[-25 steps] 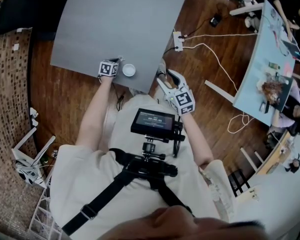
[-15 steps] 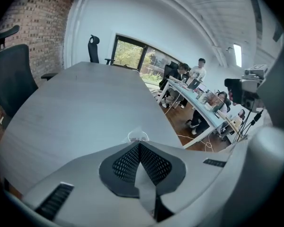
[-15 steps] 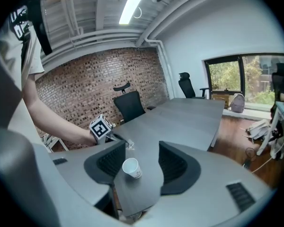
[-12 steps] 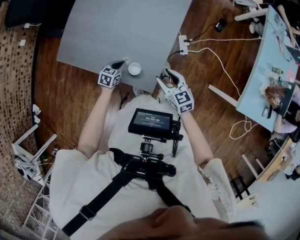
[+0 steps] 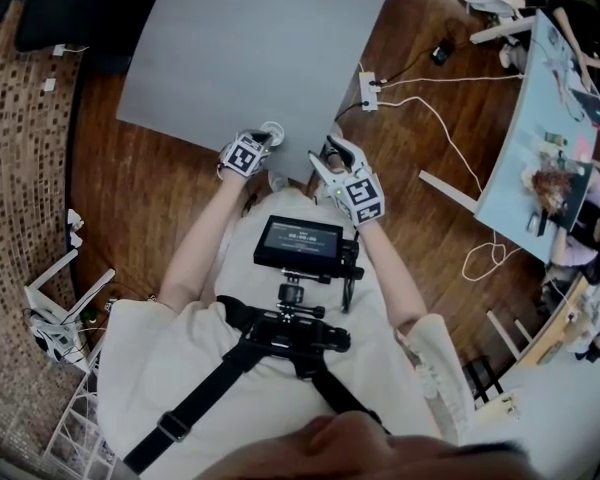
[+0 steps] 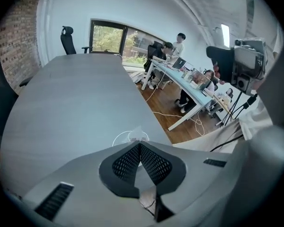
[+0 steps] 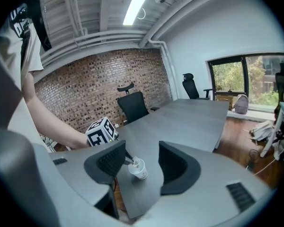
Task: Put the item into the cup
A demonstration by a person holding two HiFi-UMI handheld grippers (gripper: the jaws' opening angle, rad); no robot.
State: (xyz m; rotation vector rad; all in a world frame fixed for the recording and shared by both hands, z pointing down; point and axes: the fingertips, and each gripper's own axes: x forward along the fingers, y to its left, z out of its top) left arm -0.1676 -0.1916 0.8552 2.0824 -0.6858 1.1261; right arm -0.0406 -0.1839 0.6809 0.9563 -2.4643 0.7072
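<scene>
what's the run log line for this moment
left gripper: shut on item, over cup | right gripper: open, empty | cup: on table | stage: item not yet released

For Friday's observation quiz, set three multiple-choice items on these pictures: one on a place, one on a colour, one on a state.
1. Where does the cup stand?
A. On the grey table, near its near edge
B. On the wooden floor
C. On a chair

2. What colour is the cup?
A. Red
B. White
C. Black

3. What is the state of the left gripper?
A. Open and empty
B. Shut on the cup's rim
C. Shut on a small pale item

Answers:
1. A: the cup stands on the table by its near edge.
2. B: it shows white in every view.
3. C: the left gripper pinches the item above the cup.
</scene>
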